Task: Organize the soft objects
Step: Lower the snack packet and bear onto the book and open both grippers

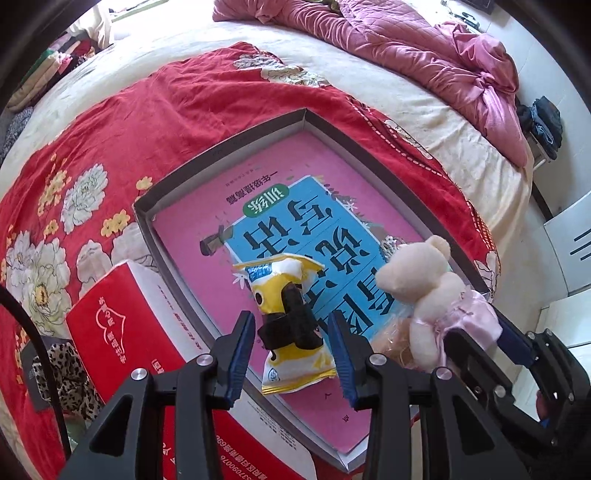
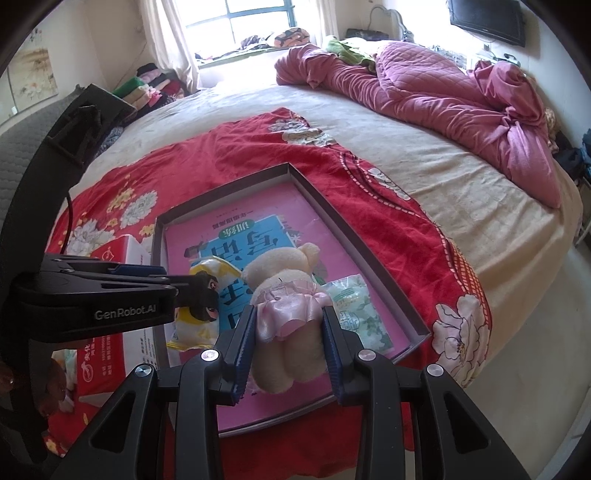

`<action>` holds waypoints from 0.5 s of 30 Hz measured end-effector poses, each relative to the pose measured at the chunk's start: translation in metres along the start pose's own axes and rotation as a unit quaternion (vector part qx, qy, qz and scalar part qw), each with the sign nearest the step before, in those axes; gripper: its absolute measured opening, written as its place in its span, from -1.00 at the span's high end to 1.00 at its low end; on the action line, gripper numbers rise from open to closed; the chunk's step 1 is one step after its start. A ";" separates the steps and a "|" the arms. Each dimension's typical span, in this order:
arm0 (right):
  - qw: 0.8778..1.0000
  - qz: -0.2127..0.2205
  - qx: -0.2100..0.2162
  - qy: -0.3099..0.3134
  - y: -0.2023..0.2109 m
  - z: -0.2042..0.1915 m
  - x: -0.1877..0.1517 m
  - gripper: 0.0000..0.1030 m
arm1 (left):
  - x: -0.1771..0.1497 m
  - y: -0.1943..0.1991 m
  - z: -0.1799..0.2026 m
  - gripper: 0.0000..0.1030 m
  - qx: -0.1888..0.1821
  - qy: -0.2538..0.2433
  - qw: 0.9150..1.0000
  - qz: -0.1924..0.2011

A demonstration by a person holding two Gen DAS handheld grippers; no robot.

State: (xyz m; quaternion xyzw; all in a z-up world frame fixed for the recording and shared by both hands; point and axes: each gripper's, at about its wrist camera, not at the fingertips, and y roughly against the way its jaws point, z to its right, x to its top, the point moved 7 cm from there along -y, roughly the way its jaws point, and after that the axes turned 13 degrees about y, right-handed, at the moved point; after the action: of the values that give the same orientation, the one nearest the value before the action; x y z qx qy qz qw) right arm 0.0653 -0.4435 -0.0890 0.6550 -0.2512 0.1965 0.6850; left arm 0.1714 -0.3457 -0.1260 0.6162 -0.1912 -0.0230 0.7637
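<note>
In the left wrist view, the left gripper point(image 1: 291, 354) stands over a yellow packet point(image 1: 291, 321) lying in the tray point(image 1: 221, 155); its jaws straddle a small black doll point(image 1: 295, 328) on the packet, but whether the pads touch it I cannot tell. In the right wrist view, the right gripper point(image 2: 290, 347) is clamped, partly open, on the teddy point(image 2: 284, 314) by its pink skirt, just above the tray point(image 2: 354, 229), beside a green packet point(image 2: 354, 306).

Daylight floods in from the window point(image 2: 236, 22) at twelve o'clock, blown out white. Both fisheye views bend strongly toward dark rims; focus is sharp.
</note>
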 end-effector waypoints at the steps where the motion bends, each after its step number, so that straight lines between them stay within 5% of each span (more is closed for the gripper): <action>1: 1.000 0.002 0.001 -0.001 -0.002 0.000 0.000 0.31 | 0.000 0.001 0.000 0.21 -0.001 0.000 1.000 0.001; 15: 1.000 -0.015 -0.008 -0.006 -0.026 -0.003 -0.008 0.16 | -0.001 0.026 -0.001 -0.08 -0.019 -0.001 1.000 0.024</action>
State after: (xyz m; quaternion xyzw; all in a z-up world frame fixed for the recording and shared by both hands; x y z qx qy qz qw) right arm 0.0748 -0.4415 -0.1151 0.6545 -0.2469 0.1802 0.6915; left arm 0.1651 -0.3385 -0.1020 0.5968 -0.2064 -0.0084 0.7754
